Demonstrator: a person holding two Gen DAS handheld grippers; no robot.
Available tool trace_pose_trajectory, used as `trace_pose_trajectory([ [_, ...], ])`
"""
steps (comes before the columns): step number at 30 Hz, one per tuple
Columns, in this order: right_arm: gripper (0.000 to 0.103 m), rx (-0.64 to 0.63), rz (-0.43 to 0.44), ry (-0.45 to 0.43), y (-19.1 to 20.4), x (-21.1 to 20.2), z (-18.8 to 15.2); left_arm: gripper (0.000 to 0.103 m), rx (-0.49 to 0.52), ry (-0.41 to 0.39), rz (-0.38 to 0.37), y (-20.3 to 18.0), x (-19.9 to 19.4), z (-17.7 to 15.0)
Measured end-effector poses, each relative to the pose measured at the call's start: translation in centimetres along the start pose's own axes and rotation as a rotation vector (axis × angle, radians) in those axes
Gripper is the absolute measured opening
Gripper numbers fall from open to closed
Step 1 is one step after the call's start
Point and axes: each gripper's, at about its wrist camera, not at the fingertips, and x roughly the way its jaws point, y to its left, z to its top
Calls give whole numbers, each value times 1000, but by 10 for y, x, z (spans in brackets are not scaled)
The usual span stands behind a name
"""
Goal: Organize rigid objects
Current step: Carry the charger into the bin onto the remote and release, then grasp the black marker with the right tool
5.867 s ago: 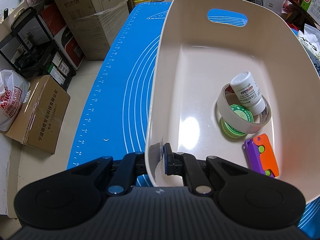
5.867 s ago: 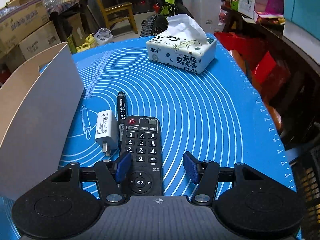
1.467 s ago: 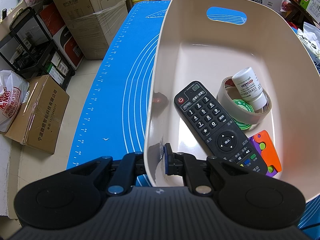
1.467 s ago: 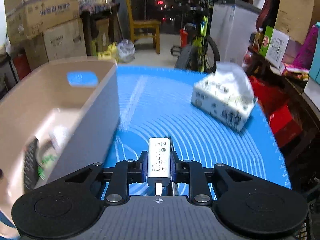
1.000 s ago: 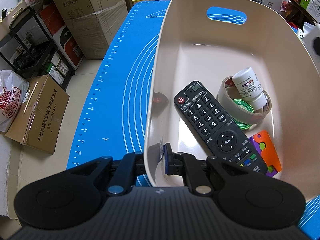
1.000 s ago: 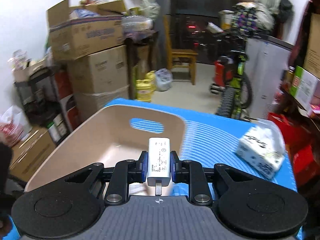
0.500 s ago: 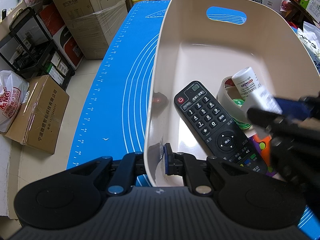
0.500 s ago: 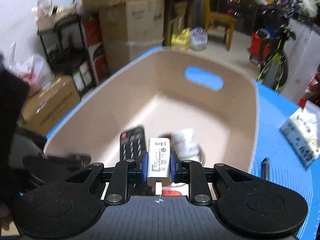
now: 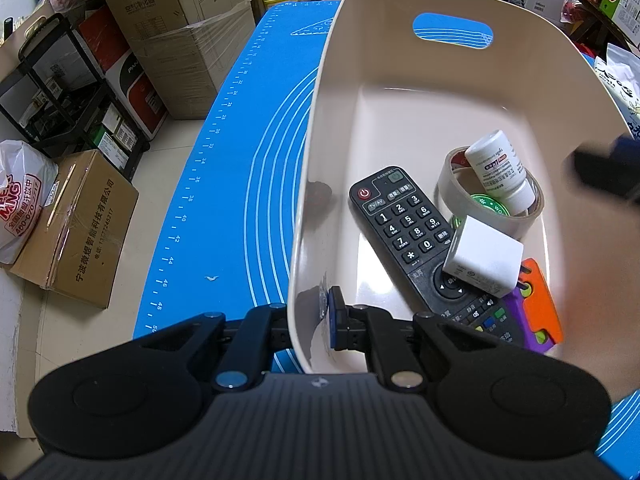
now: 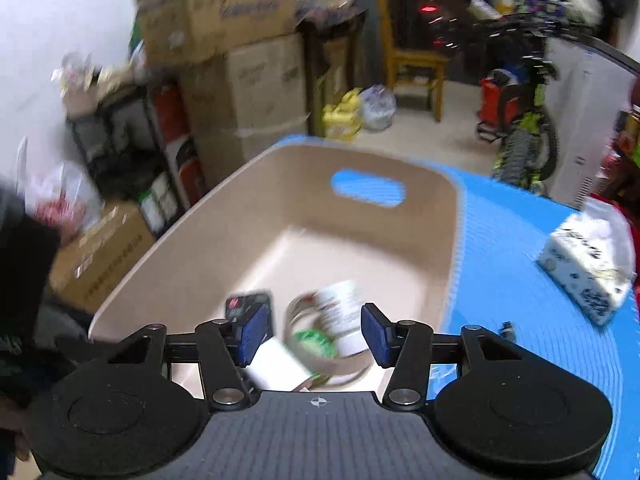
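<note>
Charger [image 9: 483, 257], the white plug block, lies inside the beige bin [image 9: 320, 128], resting on the lower part of the black remote [image 9: 416, 240], touching the tape roll [image 9: 490, 202] and just beside the orange and purple toy [image 9: 534, 304]. Nearest, the left gripper [image 9: 324, 316] is clamped tight on the near wall of the bin and steadies it. The right gripper [image 10: 314, 334] hangs over the bin with its jaws opening and nothing between the pads, so I judge the step in hand is the release of the charger. A white bottle [image 9: 500, 172] leans in the tape roll. Farther on the blue mat [image 10: 520, 248], a dark marker [image 10: 507, 326] lies near the tissue pack [image 10: 584, 268]. The next move probably calls for lifting the right gripper clear of the rim and going to the marker, with jaws set across its thin body.
</note>
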Motion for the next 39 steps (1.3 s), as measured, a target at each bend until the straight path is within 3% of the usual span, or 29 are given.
trace_pose_trajectory([
  [6, 65, 97, -105, -99, -56, -30, 5, 11, 0, 0, -1, 0, 0, 0],
  [14, 65, 152, -273, -30, -119, -14, -28, 11, 0, 0, 0, 0, 0, 0],
  [21, 61, 174, -305, 77, -140, 30, -61, 11, -1, 1, 0, 0, 1, 0],
  [33, 47, 193, -315, 167, -142, 62, -76, 11, 0, 1, 1, -1, 1, 0],
  [34, 37, 194, -310, 164, -142, 62, -76, 11, -1, 1, 0, 0, 1, 0],
  [36, 28, 189, -296, 163, -141, 62, -77, 11, -1, 1, 1, 0, 0, 0],
  [39, 26, 183, -296, 158, -139, 60, -77, 11, 0, 1, 1, 0, 0, 0],
])
